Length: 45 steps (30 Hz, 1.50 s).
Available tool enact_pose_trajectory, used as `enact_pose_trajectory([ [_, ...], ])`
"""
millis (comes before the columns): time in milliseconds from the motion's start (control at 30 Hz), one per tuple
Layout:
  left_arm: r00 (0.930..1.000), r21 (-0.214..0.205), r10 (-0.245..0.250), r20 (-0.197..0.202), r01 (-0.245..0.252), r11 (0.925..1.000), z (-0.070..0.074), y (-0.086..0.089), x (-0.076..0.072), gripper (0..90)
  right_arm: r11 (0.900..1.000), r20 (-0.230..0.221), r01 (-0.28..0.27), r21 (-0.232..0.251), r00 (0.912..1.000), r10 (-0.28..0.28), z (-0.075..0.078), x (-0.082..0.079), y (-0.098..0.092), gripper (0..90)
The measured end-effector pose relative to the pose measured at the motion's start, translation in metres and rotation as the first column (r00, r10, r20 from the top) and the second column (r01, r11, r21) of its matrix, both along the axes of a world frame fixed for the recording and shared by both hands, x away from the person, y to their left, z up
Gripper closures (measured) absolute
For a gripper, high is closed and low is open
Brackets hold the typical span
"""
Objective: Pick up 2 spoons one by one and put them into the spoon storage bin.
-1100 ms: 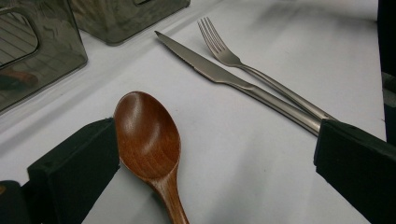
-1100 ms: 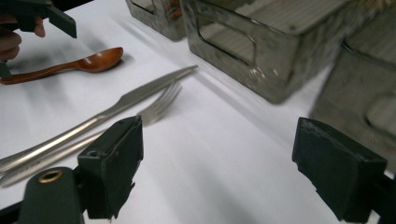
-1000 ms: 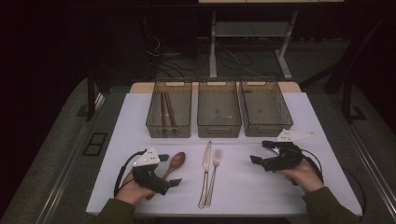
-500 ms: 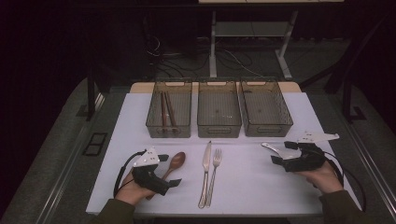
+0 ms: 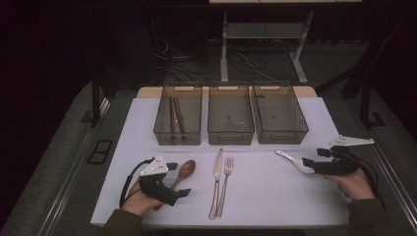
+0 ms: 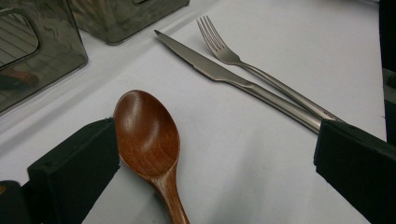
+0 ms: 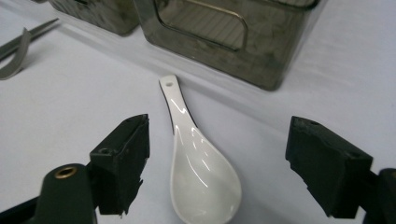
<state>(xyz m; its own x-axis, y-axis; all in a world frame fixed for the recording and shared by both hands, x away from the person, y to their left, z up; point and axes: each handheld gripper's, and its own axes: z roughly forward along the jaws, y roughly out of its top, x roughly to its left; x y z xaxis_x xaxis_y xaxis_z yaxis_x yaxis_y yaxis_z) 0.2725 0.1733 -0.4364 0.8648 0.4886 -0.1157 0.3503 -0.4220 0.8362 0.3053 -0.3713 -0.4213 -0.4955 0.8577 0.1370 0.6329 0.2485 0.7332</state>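
A brown wooden spoon (image 5: 184, 172) lies on the white table, bowl pointing away, between the jaws of my left gripper (image 5: 178, 179), which stands open; in the left gripper view the left jaw sits close beside the spoon's bowl (image 6: 147, 135). At the right, a white ceramic spoon (image 5: 292, 160) lies on the table with its handle toward the bins. My right gripper (image 5: 314, 160) is open and its jaws have just been closing a little. The spoon's bowl (image 7: 201, 177) lies between them with a gap on each side.
A steel knife (image 5: 216, 177) and fork (image 5: 225, 182) lie side by side in the table's middle. Three dark clear bins stand at the back: the left bin (image 5: 162, 132) holds wooden sticks, then the middle bin (image 5: 231, 136) and the right bin (image 5: 282, 138).
My right gripper has moved to the right, toward the table's right edge. The white spoon stays on the table. My left gripper and the wooden spoon have not moved.
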Motion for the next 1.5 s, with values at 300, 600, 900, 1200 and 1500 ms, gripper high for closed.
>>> enact_pose_trajectory([
  [300,1.0,0.002,0.001,0.0,-0.001,1.0,0.0,0.0,0.0,0.0,0.9999,-0.06,-0.009,-0.011,0.9981,0.008,-0.008,0.001,-0.001,33.6],
  [600,1.0,0.005,0.001,-0.001,-0.001,1.0,0.0,0.0,0.0,0.0,0.9989,-0.109,-0.041,-0.022,0.9933,0.038,-0.015,0.003,0.0,44.1],
  [900,1.0,0.005,-0.001,0.001,0.001,1.0,-0.001,-0.001,0.0,0.0,0.9957,-0.142,-0.067,-0.064,0.9881,0.058,-0.021,0.004,0.004,51.9],
  [1200,1.0,0.009,-0.003,0.002,0.003,1.0,-0.001,-0.001,-0.001,0.0,0.9914,-0.154,-0.111,-0.069,0.9831,0.1,-0.021,0.0,0.008,65.1],
  [1500,1.0,0.007,0.002,0.0,-0.002,1.0,-0.001,-0.001,0.0,0.0,0.9901,-0.155,-0.132,-0.049,0.9802,0.123,-0.021,0.0,0.007,74.3],
])
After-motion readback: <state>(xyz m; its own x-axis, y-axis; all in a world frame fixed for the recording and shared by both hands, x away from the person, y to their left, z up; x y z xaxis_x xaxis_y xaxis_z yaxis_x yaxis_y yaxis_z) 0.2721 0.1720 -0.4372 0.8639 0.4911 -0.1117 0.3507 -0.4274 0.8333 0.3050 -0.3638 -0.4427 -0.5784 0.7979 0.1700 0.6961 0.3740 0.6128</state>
